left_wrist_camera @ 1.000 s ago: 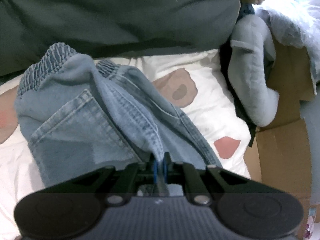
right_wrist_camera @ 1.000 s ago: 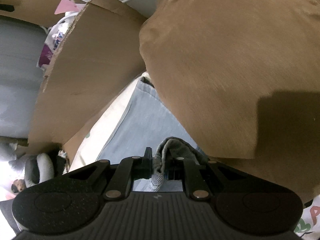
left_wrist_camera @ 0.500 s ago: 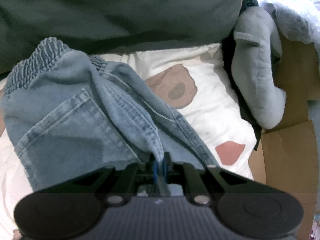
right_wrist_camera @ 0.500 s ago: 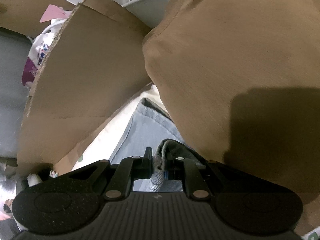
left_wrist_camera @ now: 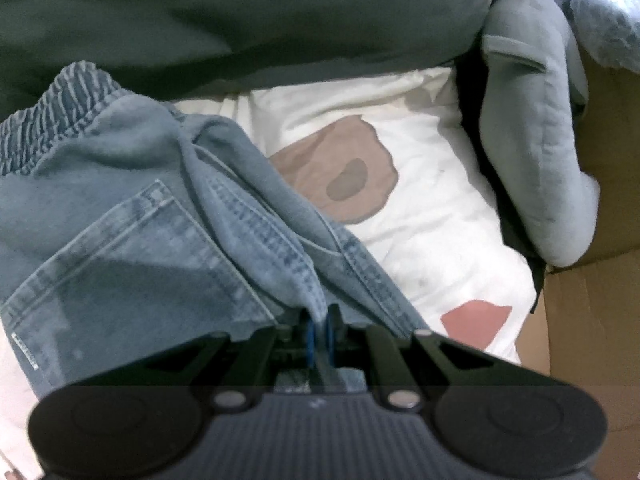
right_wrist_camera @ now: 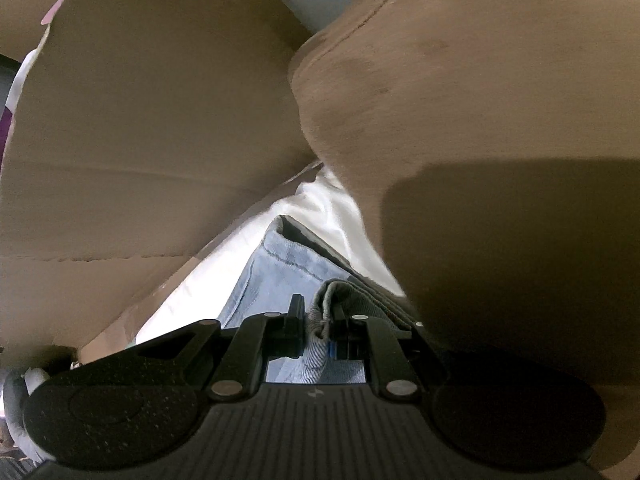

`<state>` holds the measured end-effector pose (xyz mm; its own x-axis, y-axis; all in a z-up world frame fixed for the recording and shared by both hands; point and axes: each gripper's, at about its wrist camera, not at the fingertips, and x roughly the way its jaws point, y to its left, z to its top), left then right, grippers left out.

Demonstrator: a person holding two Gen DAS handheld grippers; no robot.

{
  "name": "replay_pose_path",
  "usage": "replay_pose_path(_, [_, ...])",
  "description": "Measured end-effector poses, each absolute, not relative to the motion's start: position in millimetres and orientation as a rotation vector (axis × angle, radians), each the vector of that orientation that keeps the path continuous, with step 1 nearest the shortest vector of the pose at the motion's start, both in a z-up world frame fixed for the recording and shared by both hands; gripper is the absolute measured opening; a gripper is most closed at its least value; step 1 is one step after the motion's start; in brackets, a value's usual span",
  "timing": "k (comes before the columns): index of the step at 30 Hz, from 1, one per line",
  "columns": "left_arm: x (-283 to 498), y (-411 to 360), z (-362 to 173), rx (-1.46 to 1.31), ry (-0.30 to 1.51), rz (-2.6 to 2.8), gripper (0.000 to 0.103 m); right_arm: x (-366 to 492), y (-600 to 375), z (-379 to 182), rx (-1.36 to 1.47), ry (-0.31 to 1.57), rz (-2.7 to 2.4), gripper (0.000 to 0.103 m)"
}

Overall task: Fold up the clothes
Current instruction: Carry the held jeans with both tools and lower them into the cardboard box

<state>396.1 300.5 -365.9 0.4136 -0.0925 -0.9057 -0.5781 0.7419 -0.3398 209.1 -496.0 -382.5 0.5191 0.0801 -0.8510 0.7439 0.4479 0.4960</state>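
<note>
Light blue jeans (left_wrist_camera: pixel 132 240) with an elastic waistband and a back pocket lie on a white bedsheet (left_wrist_camera: pixel 432 208) printed with brown shapes. My left gripper (left_wrist_camera: pixel 319 326) is shut on a raised fold of the denim near the seam. In the right wrist view a leg of the same jeans (right_wrist_camera: pixel 280 268) runs away from me, its hem end near the cardboard. My right gripper (right_wrist_camera: pixel 320 320) is shut on a bunched edge of that denim. Both pinched folds stand up from the fabric lying flat beneath.
A dark green cushion (left_wrist_camera: pixel 240 12) fills the far side in the left view, and a grey plush toy (left_wrist_camera: pixel 540 140) lies to its right against a cardboard box (left_wrist_camera: pixel 592 320). In the right view a cardboard flap (right_wrist_camera: pixel 140 120) and a large brown pillow (right_wrist_camera: pixel 480 120) hem in the jeans.
Both grippers have sunk toward the bed with the denim still pinched. The left view slid so the waistband sits further left; in the right view the cardboard and brown pillow loom closer.
</note>
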Motion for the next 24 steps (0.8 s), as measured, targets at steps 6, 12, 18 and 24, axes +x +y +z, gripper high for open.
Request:
replay_pose_path(6, [400, 304, -365, -0.742, 1.101, 0.342, 0.006, 213, -496, -378, 1.055, 0.931, -0.514, 0.010])
replay_pose_path(12, [407, 304, -356, -0.764, 1.082, 0.316, 0.006, 215, -501, -376, 1.059, 0.918, -0.556, 0.010])
replay_pose_path(18, [411, 308, -351, -0.773, 1.080, 0.298, 0.006, 213, -501, -372, 1.065, 0.897, -0.570, 0.010])
replay_pose_path(24, [410, 312, -349, -0.775, 1.077, 0.287, 0.006, 209, -502, -357, 1.081, 0.868, -0.570, 0.010])
